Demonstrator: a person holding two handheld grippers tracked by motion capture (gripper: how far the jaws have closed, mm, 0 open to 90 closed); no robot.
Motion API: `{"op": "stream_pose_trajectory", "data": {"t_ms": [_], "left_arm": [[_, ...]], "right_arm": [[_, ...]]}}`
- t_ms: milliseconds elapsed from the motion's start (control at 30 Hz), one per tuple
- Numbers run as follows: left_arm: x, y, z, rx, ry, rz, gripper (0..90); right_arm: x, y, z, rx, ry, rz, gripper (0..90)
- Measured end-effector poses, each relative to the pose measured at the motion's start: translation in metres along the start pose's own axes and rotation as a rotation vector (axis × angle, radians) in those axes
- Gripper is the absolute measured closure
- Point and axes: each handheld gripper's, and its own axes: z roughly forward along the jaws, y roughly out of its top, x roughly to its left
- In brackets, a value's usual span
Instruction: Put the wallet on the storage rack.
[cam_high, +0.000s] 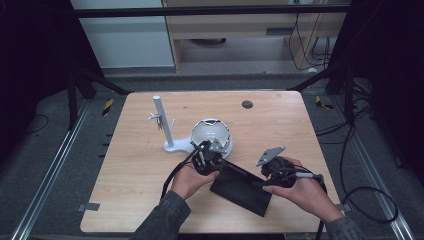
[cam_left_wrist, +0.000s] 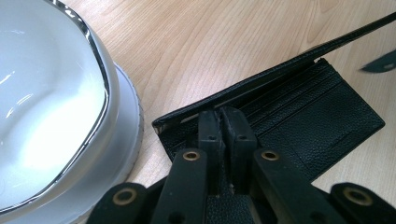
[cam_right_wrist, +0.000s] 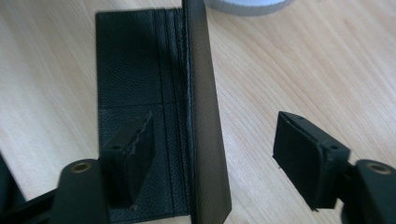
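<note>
Left gripper pinched together on the near edge of a black leather wallet, just beside the white bowl-shaped lamp. Right gripper spread wide, straddling the wallet's raised flap, one jaw over the card-slot panel, the other out over bare wooden table; contact unclear. Wallet lying open near the lamp, towards the person. No readable brand or writing anywhere.

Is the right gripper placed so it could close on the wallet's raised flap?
Probably yes. The right gripper is open with the wallet's raised flap standing between its jaws, and nothing blocks either side. The left gripper pins the other end.
</note>
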Motion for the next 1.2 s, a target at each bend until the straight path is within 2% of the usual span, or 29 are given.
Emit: {"op": "stream_pose_trajectory", "data": {"t_ms": [267,467,600,733,1200], "left_arm": [[0.0,0.001,0.001,-0.003,-0.004,-0.005,86.3],[0.0,0.002,0.001,-0.005,-0.007,-0.002,86.1],[0.0,0.001,0.001,-0.005,-0.008,-0.001,86.1],[0.0,0.001,0.002,-0.007,-0.01,-0.002,85.9],[0.0,0.0,0.001,-0.01,-0.014,-0.007,85.5]], "right_arm": [[-0.003,0.012,0.023,0.072,0.028,-0.029,40.1],[0.0,0.017,0.035,0.118,0.041,-0.041,44.7],[0.0,0.019,0.038,0.113,0.038,-0.047,51.1],[0.0,0.019,0.041,0.136,0.04,-0.047,55.8],[0.003,0.019,0.051,0.183,0.03,-0.074,63.9]]}}
